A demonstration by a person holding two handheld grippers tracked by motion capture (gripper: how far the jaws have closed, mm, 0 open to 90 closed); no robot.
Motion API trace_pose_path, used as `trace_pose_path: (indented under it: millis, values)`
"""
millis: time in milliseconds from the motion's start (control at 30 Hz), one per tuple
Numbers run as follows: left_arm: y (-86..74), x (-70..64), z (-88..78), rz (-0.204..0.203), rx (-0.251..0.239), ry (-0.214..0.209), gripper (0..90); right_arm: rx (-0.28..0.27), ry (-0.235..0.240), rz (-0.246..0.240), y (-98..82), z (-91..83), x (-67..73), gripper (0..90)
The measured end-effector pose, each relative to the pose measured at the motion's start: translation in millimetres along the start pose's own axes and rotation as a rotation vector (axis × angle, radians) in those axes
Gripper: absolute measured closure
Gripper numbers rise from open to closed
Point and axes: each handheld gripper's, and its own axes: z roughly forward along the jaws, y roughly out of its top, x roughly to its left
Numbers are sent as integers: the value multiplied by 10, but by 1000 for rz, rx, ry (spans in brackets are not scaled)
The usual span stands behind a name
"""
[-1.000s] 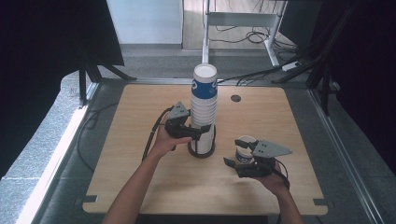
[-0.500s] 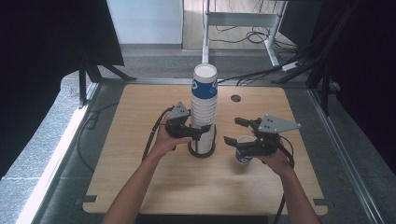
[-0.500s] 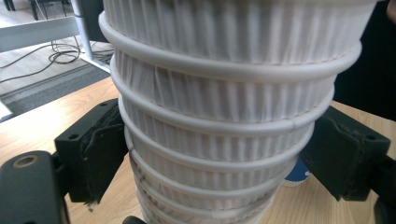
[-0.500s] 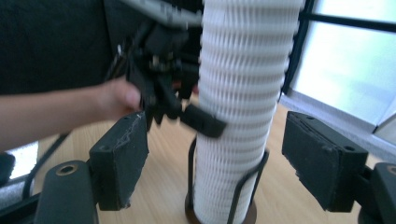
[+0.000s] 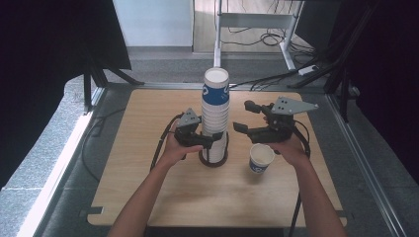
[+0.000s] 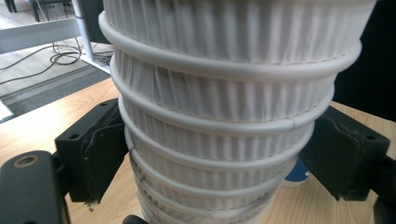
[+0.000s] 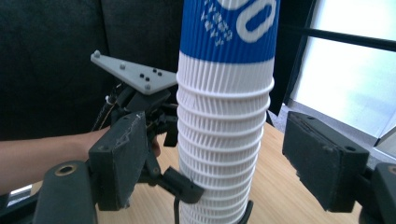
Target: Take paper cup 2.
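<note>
A tall stack of ribbed paper cups (image 5: pixel 216 111), white below and blue at the top, stands upright on a dark ring base (image 5: pixel 213 161) at mid-table. My left gripper (image 5: pixel 213 142) is shut on the stack's lowest cups; in the left gripper view both pads (image 6: pixel 100 149) press the stack (image 6: pixel 219 116). My right gripper (image 5: pixel 242 116) hovers open just right of the stack at mid height. In the right gripper view (image 7: pixel 222 161) its jaws stand wide, apart from the stack (image 7: pixel 224 135). A single blue-and-white cup (image 5: pixel 261 159) stands upright on the table below the right hand.
The wooden table (image 5: pixel 148 192) has bare room at the left, the front and the far right. A black cable (image 5: pixel 159 145) loops from the left gripper. Beyond the back edge lie floor cables (image 5: pixel 267 37) and a metal frame.
The right gripper set the single cup down at front right, let go of it, and rose up and forward to the stack's right side. The left gripper kept its hold.
</note>
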Motion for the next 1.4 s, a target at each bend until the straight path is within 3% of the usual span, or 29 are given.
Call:
trace_pose_path:
  millis: [467,1200,1400]
  values:
    - [4,-21,-7,-1,4,8,129,-47,-1,18,281,84,-105,211]
    - [16,-28,-5,-3,14,9,129,-22,47,-4,579,343,-172,183]
    - [18,-27,-2,-3,15,7,130,-21,38,-7,649,398,-216,157]
